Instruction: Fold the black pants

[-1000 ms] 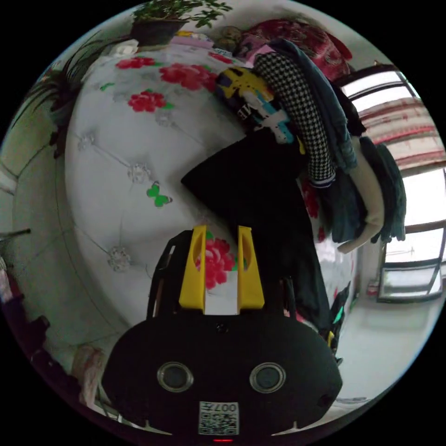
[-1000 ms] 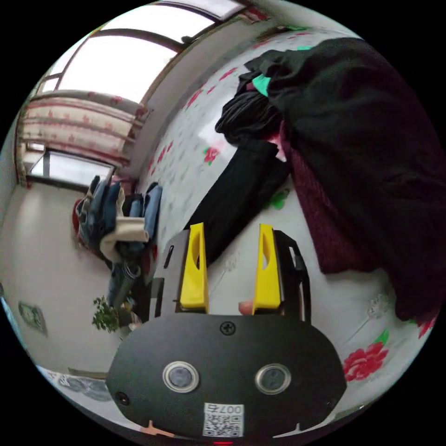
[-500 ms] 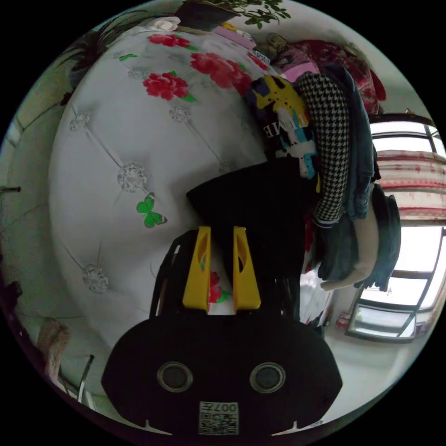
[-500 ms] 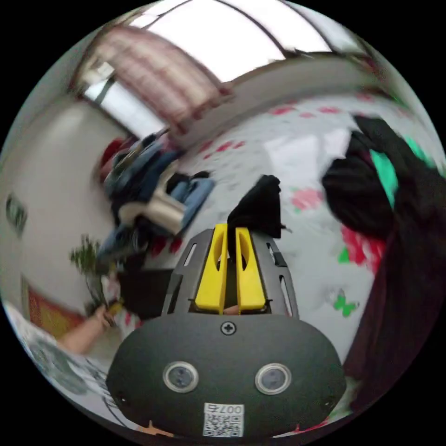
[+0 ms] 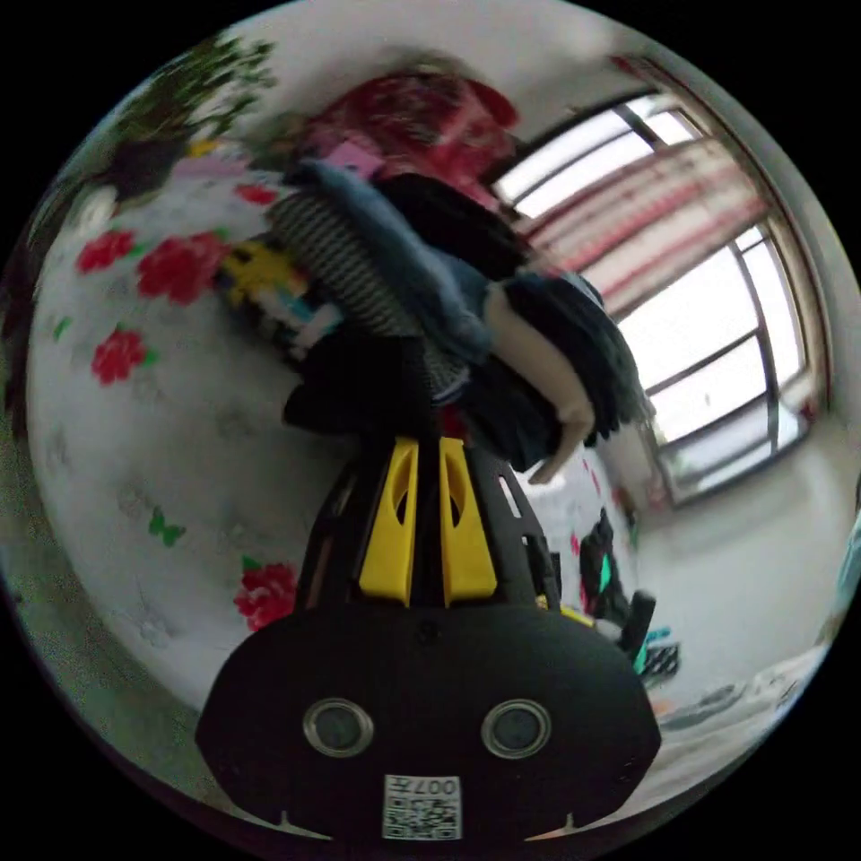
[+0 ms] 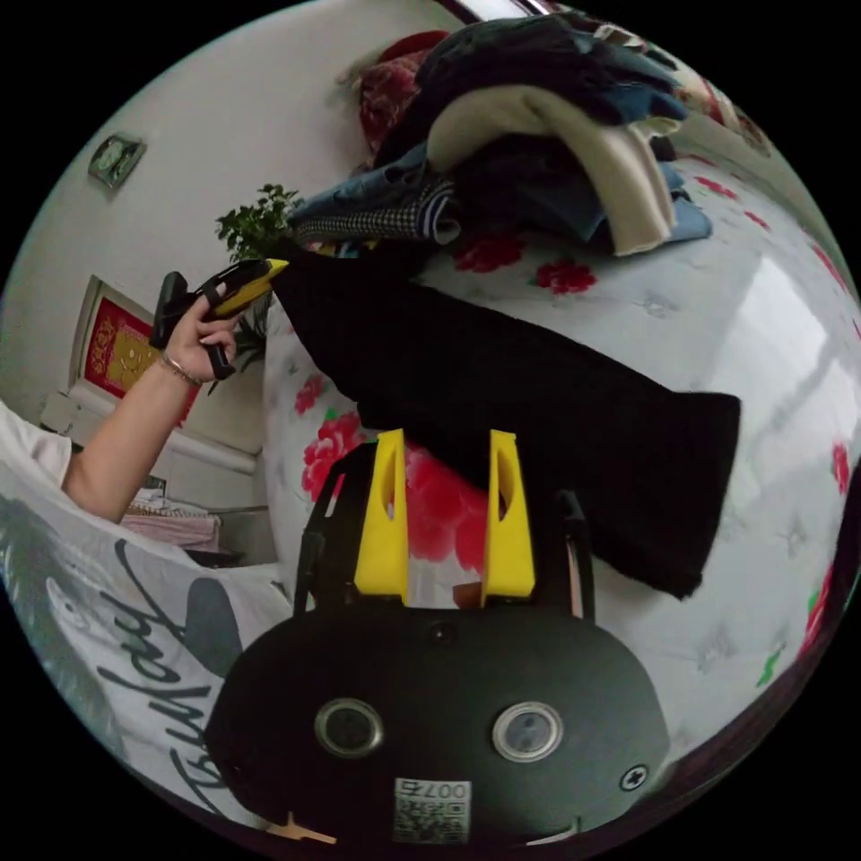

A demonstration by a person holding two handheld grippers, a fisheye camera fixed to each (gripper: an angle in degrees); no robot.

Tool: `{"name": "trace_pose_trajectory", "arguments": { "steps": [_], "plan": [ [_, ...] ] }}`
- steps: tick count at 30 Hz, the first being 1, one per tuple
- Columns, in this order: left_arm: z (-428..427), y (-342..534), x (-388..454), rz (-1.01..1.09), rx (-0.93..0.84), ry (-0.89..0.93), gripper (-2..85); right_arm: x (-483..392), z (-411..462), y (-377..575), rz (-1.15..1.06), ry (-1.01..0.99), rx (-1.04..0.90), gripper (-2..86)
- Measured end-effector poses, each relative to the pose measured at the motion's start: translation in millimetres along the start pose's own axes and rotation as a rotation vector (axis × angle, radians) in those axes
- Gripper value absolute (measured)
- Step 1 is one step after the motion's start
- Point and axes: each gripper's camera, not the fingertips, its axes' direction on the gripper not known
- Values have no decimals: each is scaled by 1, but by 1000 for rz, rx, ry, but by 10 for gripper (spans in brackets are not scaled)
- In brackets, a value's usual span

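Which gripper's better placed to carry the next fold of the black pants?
Left. The left gripper is shut on one end of the black pants, so it can carry that end over. The right gripper is open, empty, by the pants' near edge on the floral bedspread.

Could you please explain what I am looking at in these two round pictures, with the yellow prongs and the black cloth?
These are fisheye cameras, one riding on each of two hand-held grippers; the yellow prongs are the jaws. In the left gripper view, the left gripper has its jaws closed on an end of the black pants. In the right gripper view, the right gripper is open, jaws apart, above the pants, which lie stretched across a white flowered bed. Farther off there, a person's hand holds the left gripper at the pants' far end. A pile of clothes sits behind.
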Motion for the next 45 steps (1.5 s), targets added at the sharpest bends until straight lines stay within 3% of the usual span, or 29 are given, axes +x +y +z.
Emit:
{"name": "trace_pose_trajectory", "arguments": {
  "steps": [5, 7, 9, 12, 18, 21, 26, 31, 37, 45],
  "plan": [
    [55, 21, 161, 476, -164, 184, 49, 45, -69, 48, 197, 89, 112, 108],
    [110, 53, 219, 585, -360, 321, 66, 66, -88, 67, 299, 111, 153, 110],
    [151, 77, 236, 571, -513, 347, 78, 88, -104, 88, 419, 107, 199, 113],
    [182, 97, 231, 488, -595, 275, 86, 115, -123, 116, 556, 31, 270, 117],
    [171, 86, 184, 331, -524, 59, 106, 149, -136, 126, 630, -105, 318, 124],
    [179, 77, 164, 262, -519, -6, 127, 161, -127, 103, 609, -120, 279, 127],
    [232, 81, 154, 133, -678, 58, 154, 170, -89, 51, 550, -175, 119, 113],
    [248, 77, 175, 172, -718, 123, 70, 152, -94, 23, 482, -142, 1, 78],
    [181, 20, 204, 207, -540, 362, 56, 98, -149, -15, 355, -367, 160, 57],
    [22, -129, 218, 356, -181, 201, 60, -38, -192, -174, 23, -515, 370, 59]
  ]
}}
